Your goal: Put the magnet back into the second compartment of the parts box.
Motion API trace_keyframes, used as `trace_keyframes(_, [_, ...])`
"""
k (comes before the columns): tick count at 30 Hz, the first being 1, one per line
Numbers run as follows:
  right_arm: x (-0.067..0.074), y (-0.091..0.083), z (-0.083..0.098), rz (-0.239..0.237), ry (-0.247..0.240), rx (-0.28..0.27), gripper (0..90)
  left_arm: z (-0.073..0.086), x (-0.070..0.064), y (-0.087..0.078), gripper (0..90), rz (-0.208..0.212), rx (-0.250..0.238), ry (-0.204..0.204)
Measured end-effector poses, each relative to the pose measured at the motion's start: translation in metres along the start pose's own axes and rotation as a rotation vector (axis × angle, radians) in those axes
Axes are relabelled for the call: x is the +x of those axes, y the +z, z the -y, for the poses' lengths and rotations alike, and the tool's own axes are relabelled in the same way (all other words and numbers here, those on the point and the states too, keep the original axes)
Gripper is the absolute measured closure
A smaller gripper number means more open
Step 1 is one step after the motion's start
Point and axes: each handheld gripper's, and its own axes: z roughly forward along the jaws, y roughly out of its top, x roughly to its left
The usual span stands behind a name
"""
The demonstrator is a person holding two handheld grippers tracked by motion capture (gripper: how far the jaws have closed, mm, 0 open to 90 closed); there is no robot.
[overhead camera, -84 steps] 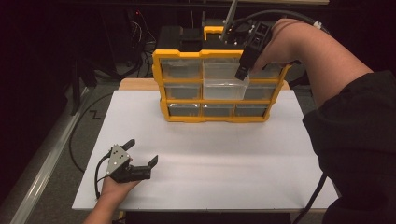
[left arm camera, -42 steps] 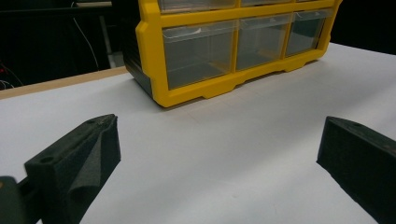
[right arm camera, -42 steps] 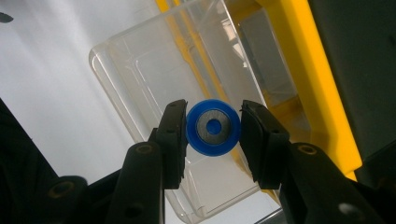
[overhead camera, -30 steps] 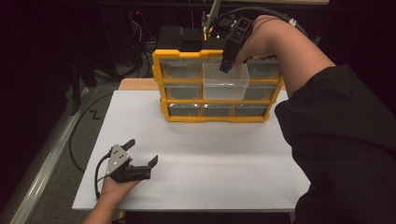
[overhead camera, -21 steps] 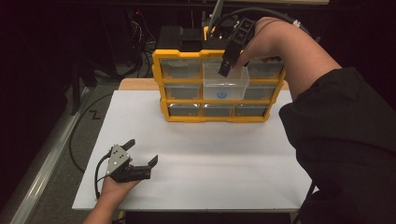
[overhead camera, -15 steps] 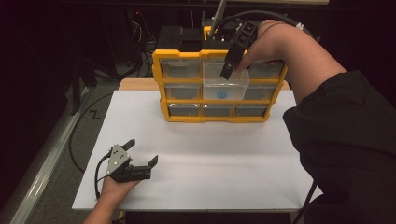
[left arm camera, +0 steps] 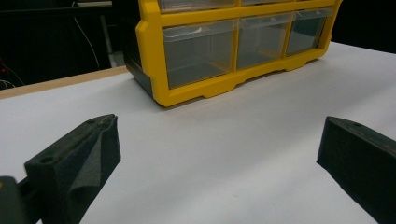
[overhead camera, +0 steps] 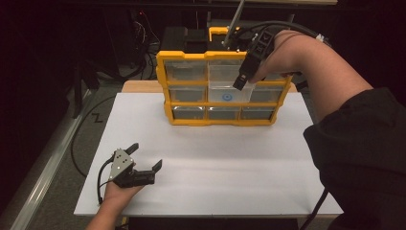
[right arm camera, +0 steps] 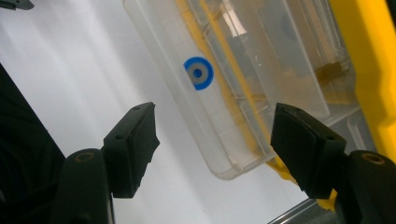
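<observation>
A yellow drawer cabinet (overhead camera: 220, 122) stands at the back of the white table (overhead camera: 230, 163). Its clear middle drawer (overhead camera: 215, 97) is pulled out, and a small blue-ringed disc (overhead camera: 226, 97) lies in it. My right gripper (overhead camera: 239, 82) hangs over that drawer, pointing down. Its jaws have just been opening and hold nothing. In the right gripper view the disc (right arm camera: 199, 73) lies in the drawer (right arm camera: 224, 116), beyond the open right gripper (right arm camera: 215, 135). My left gripper (overhead camera: 145, 155) rests open on the table at the front left, and in its own view the left gripper (left arm camera: 217, 144) faces the cabinet (left arm camera: 154, 51).
Black equipment and cables stand behind the cabinet. A wooden edge (overhead camera: 139, 86) shows at the table's back left. The person's right forearm and dark sleeve (overhead camera: 364, 143) reach in over the right side. White table surface lies between the left gripper and the cabinet.
The right gripper has moved right and slightly down over the open drawer. The blue-ringed disc now lies in the drawer. The left gripper has stayed put.
</observation>
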Motion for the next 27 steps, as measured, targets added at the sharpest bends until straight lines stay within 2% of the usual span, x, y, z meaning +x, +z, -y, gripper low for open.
trace_keyframes(10, [0.010, -0.006, 0.015, 0.009, 0.002, -0.001, 32.6, 0.000, 0.000, 0.000, 0.0, 0.001, -0.002, 0.002])
trace_keyframes(27, [0.022, -0.004, 0.045, 0.016, 0.019, 0.012, 31.9, -0.001, -0.001, 0.000, 0.0, 0.003, -0.005, 0.004])
